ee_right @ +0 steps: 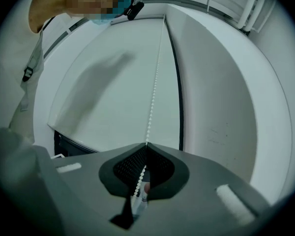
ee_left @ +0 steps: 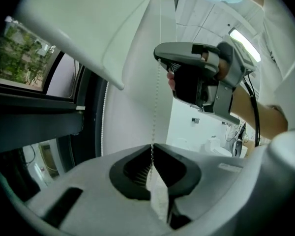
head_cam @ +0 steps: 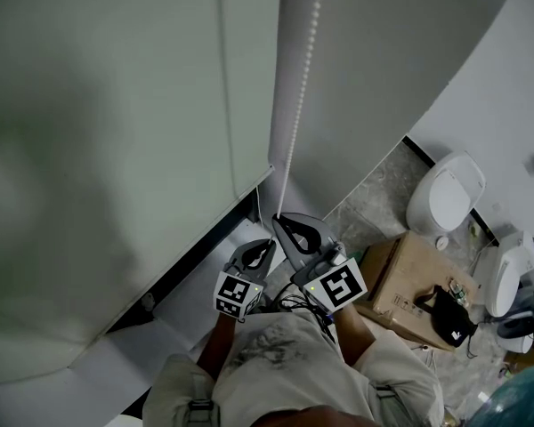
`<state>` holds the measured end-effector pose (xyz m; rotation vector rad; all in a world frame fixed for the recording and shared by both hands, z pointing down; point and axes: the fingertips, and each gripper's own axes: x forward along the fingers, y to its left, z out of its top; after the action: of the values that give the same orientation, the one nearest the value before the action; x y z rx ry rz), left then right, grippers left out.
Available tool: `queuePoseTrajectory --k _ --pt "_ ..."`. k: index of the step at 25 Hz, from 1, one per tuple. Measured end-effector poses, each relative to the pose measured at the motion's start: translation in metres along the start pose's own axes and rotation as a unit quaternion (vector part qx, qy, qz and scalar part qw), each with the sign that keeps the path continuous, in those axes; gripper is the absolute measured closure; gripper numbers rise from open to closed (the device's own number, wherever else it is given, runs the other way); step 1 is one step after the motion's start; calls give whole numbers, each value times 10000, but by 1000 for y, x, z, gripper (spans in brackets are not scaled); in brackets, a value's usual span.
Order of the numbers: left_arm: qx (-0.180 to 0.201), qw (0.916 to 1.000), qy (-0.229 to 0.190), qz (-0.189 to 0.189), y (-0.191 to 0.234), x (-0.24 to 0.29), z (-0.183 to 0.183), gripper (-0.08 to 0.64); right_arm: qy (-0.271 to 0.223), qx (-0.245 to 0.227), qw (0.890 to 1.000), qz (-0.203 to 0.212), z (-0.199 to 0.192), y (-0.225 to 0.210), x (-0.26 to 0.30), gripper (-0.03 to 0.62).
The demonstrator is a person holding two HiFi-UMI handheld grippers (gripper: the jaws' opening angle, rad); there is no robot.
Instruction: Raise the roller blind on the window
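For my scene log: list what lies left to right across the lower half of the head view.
roller blind → left gripper → right gripper → cardboard box → right-hand toilet

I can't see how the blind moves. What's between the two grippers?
A white bead chain runs from the left gripper up to the right gripper, and both are shut on it. The left gripper view shows it.

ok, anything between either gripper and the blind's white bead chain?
Nothing visible. The left gripper and the right gripper both have their jaws shut on the white bead chain, right above left on the same strand.
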<state>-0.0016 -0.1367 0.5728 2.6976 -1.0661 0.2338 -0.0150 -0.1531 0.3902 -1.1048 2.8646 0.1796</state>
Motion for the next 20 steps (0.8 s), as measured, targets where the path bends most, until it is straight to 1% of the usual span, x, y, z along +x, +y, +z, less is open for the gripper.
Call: queuePoseTrajectory --k 3,6,8,13,18,20 --pt "-121 9999 11 -26 0 -2 -9 540 13 17 10000 35 -8 3 -1 581" --pt "-161 9999 29 -18 2 -2 -15 540 22 27 10000 81 -13 6 1 581" --pt "-170 9998 99 5 4 0 -19 540 93 -19 9999 125 -18 7 2 581" --pt "-153 9994 300 92 0 -8 -46 540 294 -32 9993 215 -42 20 -7 581" --pt "-34 9994 347 60 -4 -11 -48 539 270 13 9994 210 -41 22 -9 581" --pt "-74 9996 259 36 -3 -14 -40 537 225 32 9995 208 -37 21 -8 581"
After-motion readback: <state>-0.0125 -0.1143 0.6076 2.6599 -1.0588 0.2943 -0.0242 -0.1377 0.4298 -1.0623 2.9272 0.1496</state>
